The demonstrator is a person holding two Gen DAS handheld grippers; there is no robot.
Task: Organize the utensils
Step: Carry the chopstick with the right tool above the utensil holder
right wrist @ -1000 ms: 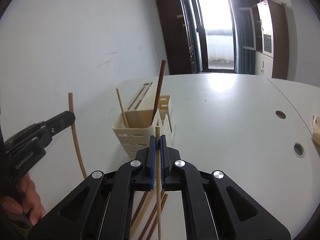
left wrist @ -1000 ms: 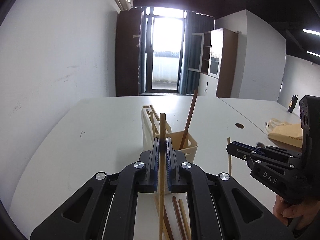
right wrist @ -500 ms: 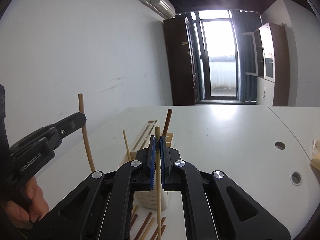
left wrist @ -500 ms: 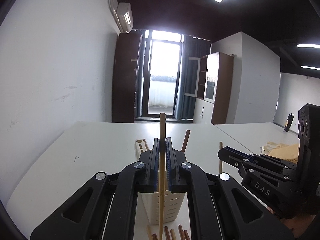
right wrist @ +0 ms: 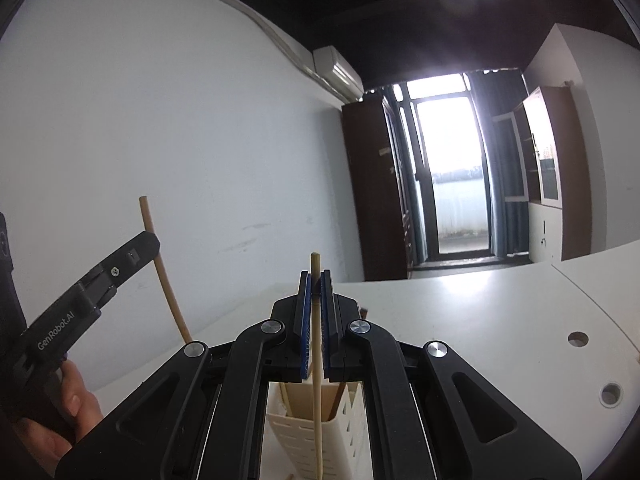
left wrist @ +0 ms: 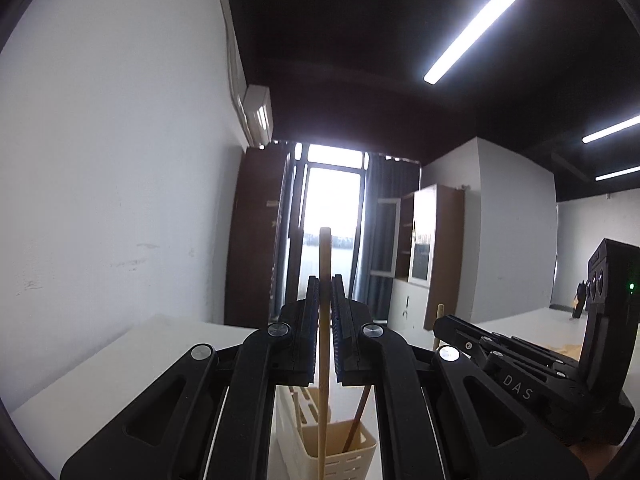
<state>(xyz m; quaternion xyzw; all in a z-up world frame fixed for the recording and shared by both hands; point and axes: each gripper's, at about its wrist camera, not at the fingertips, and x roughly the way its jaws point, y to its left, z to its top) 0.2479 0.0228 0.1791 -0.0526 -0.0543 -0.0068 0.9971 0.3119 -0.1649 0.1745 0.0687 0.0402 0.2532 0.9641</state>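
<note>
The left gripper (left wrist: 325, 292) was clamped on a light wooden chopstick (left wrist: 324, 344), a slim round stick of pale tan wood standing upright between the blue ribbed pads (left wrist: 313, 320), its blunt top rising above the fingertips and its lower length running down in front of the utensil holder (left wrist: 352, 458). The right gripper (right wrist: 315, 284) was likewise closed tight on a paler chopstick (right wrist: 316, 360), thinner and cream-coloured, also held upright with a short end showing above the pads. Both sticks were lifted clear of the tabletop (right wrist: 460, 320) and hung over the holder, their lower ends running out of sight at the bottom of each view. The holder was a cream plastic caddy with slotted, perforated walls and several compartments; it stood on the white tabletop just beneath the two grippers, how near to any edge could not be told. A dark brown chopstick (left wrist: 358, 416) leaned in one compartment, and another light stick (right wrist: 283, 394) stood in it at the left. In the right wrist view the left gripper appeared from the side with white lettering "GenRobot.AI" along its black arm, a hand (right wrist: 68, 412) wrapped round its grip. In the left wrist view the right gripper's arm bore the letters "DAS", the rest of the word being hidden.
</note>
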